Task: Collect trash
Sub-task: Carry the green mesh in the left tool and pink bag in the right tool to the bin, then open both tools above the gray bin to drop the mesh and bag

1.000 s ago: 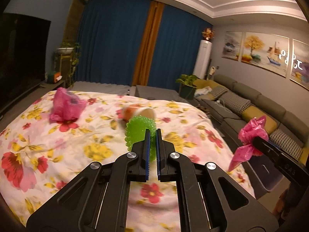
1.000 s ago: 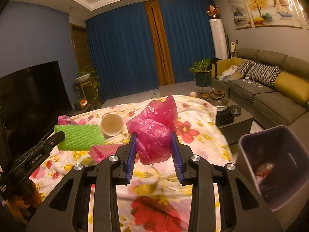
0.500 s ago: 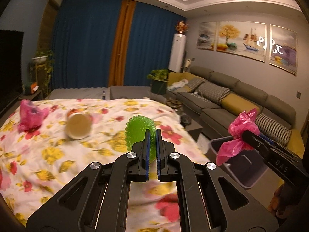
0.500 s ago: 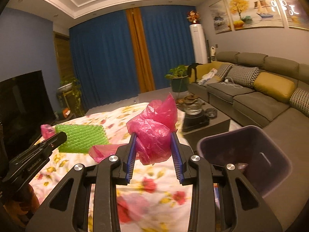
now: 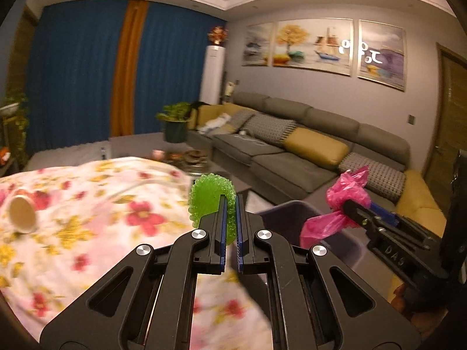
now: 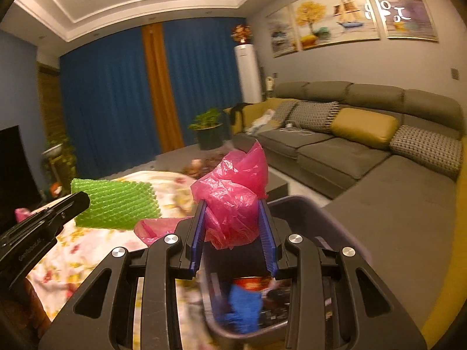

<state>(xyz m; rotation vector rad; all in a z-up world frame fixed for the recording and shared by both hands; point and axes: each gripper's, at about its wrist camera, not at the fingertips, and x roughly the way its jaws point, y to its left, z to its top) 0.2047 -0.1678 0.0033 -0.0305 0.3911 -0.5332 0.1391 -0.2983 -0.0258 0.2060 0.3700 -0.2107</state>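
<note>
up close, the left tongs (image 5: 230, 218) clamp a green foam net (image 5: 210, 197) beside the floral bed (image 5: 87, 204); the right tongs (image 6: 233, 224) pinch a crumpled pink plastic bag (image 6: 233, 195) above the purple trash bin (image 6: 329, 218).

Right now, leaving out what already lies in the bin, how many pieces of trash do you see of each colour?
Pink: 2, the held plastic bag and a crumpled bag on the flowered cloth.
Green: 1, the held foam net.
Beige: 1, the paper cup.
Total: 4
</note>
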